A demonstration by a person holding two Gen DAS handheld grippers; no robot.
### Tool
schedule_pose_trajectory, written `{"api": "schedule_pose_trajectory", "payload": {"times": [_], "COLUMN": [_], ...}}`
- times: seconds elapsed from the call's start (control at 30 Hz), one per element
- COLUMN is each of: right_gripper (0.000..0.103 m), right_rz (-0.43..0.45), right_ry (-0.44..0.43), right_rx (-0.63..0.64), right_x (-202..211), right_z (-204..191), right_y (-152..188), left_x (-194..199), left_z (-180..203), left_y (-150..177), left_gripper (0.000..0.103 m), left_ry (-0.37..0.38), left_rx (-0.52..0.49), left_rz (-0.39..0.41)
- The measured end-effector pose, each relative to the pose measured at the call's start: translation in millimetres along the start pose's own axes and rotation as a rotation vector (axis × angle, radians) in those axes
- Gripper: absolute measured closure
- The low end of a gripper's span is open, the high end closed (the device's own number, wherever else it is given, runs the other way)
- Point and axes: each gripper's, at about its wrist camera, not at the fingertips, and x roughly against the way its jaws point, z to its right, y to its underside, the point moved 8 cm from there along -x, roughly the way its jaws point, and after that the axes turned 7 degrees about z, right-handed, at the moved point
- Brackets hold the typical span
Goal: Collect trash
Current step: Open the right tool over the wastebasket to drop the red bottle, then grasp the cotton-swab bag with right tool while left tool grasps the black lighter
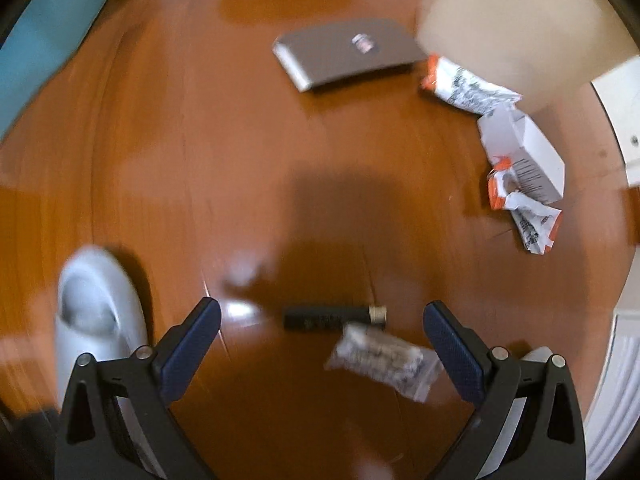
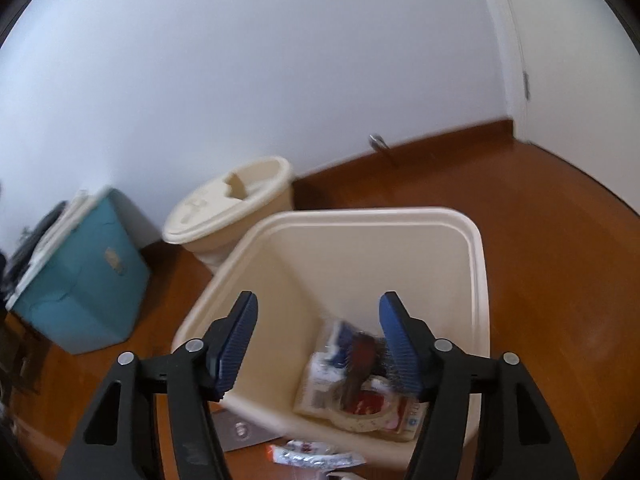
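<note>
In the left wrist view my left gripper (image 1: 322,306) points down at the wooden floor (image 1: 200,160), jaws wide open and holding nothing. Just below its tips lie a black stick with a gold end (image 1: 334,317) and a clear bag of grey bits (image 1: 380,354). At the right lie crumpled white-and-orange wrappers (image 1: 468,84) and a torn white carton (image 1: 524,152). My right gripper (image 2: 319,304) hangs open above the open cream bin (image 2: 478,264), nothing between its pads. Packets and a red-and-white wrapper (image 2: 360,384) lie in the bin's bottom.
A grey flat device (image 1: 348,52) lies on the floor beside the bin (image 1: 512,20). A pale slipper (image 1: 96,312) sits left of my left gripper. A lidded cream bin (image 2: 232,204) and a teal box (image 2: 80,280) stand by the white wall.
</note>
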Motion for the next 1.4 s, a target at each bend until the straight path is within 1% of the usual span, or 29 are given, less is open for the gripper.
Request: {"api": "schedule_pose_trajectory", "payload": {"times": [0.03, 0.07, 0.1, 0.13, 0.2, 0.23, 0.3, 0.37, 0.4, 0.43, 0.53, 0.6, 0.67, 0.8, 0.87, 0.9, 0.93, 0.97, 1.0, 1.03, 1.07, 1.1, 1.2, 1.23, 1.3, 1.33, 1.4], "right_gripper": [0.036, 0.036, 0.036, 0.036, 0.036, 0.036, 0.036, 0.036, 0.036, 0.036, 0.036, 0.036, 0.036, 0.037, 0.039, 0.044, 0.053, 0.058, 0.068, 0.082, 0.089, 0.092, 0.094, 0.094, 0.094, 0.094, 0.094], "right_rz": [0.002, -0.012, -0.055, -0.093, -0.223, -0.301, -0.434, -0.541, -0.571, -0.581, -0.604, -0.605, -0.590, -0.606, -0.628, -0.645, -0.663, -0.676, -0.682, -0.681, -0.680, -0.676, -0.657, -0.643, -0.631, -0.634, -0.638], "right_ry": [-0.044, -0.100, -0.152, -0.181, -0.245, -0.287, -0.329, -0.351, -0.363, -0.385, -0.423, -0.426, -0.401, -0.340, -0.340, -0.343, -0.346, -0.350, -0.352, -0.358, -0.360, -0.361, -0.360, -0.347, -0.292, -0.255, -0.182], "right_rx": [0.022, 0.060, 0.110, 0.145, 0.225, 0.252, 0.319, 0.437, 0.504, 0.560, 0.700, 0.769, 0.808, 0.773, 0.772, 0.776, 0.783, 0.789, 0.790, 0.786, 0.779, 0.768, 0.704, 0.685, 0.641, 0.606, 0.500], "right_x": [11.7, 25.1, 37.4, 44.5, 63.2, 69.6, 75.6, 80.3, 82.8, 85.6, 87.0, 84.4, 79.0, 62.5, 58.6, 53.8, 51.1, 48.1, 45.6, 46.2, 46.0, 45.4, 51.5, 54.9, 60.3, 62.7, 67.2], "right_z": [-8.6, -19.6, -31.4, -39.1, -61.5, -74.4, -95.6, -120.9, -132.6, -144.4, -168.7, -174.7, -173.9, -165.3, -160.3, -160.5, -161.1, -161.8, -162.1, -162.9, -163.4, -162.3, -155.1, -148.5, -125.8, -111.1, -78.1], "right_y": [6.7, 20.8, 43.6, 63.0, 131.4, 171.3, 241.3, 314.1, 342.0, 365.2, 412.9, 428.8, 434.5, 436.9, 439.0, 440.7, 444.7, 447.8, 449.2, 450.2, 449.4, 447.0, 430.6, 420.9, 403.2, 395.4, 380.4], "left_x": [-0.3, 0.1, 1.8, 3.0, 4.3, 4.1, 2.3, 1.4, 0.6, 0.1, -1.3, -4.8, -4.8, -8.6, -11.7, -12.8, -13.8, -14.0, -12.5, -12.0, -11.0, -11.3, -13.4, -15.4, -19.5, -22.3, -26.8], "left_z": [-5.5, -9.7, -20.5, -28.8, -49.5, -65.2, -81.2, -90.2, -91.9, -91.7, -84.6, -73.2, -65.0, -45.2, -35.2, -31.1, -28.1, -25.7, -22.5, -19.9, -15.6, -12.5, 0.8, 8.6, 20.8, 28.1, 37.0], "left_y": [3.1, 3.8, 2.0, -0.5, -7.0, -11.9, -17.1, -20.2, -21.2, -21.6, -20.2, -15.3, -12.5, -8.0, -5.8, -5.1, -4.3, -3.8, -3.6, -2.6, 0.7, -2.7, 14.6, 24.5, 38.9, 47.9, 54.7], "left_gripper": [0.000, 0.000, 0.000, 0.000, 0.000, 0.000, 0.000, 0.000, 0.000, 0.000, 0.000, 0.000, 0.000, 0.000, 0.000, 0.000, 0.000, 0.000, 0.000, 0.000, 0.000, 0.000, 0.000, 0.000, 0.000, 0.000, 0.001], "left_ry": [-0.007, -0.014, -0.036, -0.055, -0.108, -0.144, -0.167, -0.173, -0.172, -0.171, -0.152, -0.123, -0.100, -0.063, -0.039, -0.027, -0.016, -0.007, -0.007, -0.009, -0.014, -0.023, -0.055, -0.068, -0.077, -0.068, -0.042], "left_rx": [0.030, 0.045, 0.066, 0.075, 0.085, 0.096, 0.113, 0.122, 0.118, 0.109, 0.072, 0.032, -0.014, -0.169, -0.259, -0.309, -0.351, -0.387, -0.457, -0.509, -0.591, -0.652, -0.876, -0.976, -1.095, -1.138, -1.151], "left_rz": [-0.005, -0.003, 0.015, 0.029, 0.054, 0.064, 0.064, 0.064, 0.062, 0.061, 0.053, 0.042, 0.035, 0.024, 0.006, 0.000, -0.009, -0.014, -0.009, -0.008, -0.006, -0.002, -0.007, -0.007, -0.016, -0.023, -0.030]}}
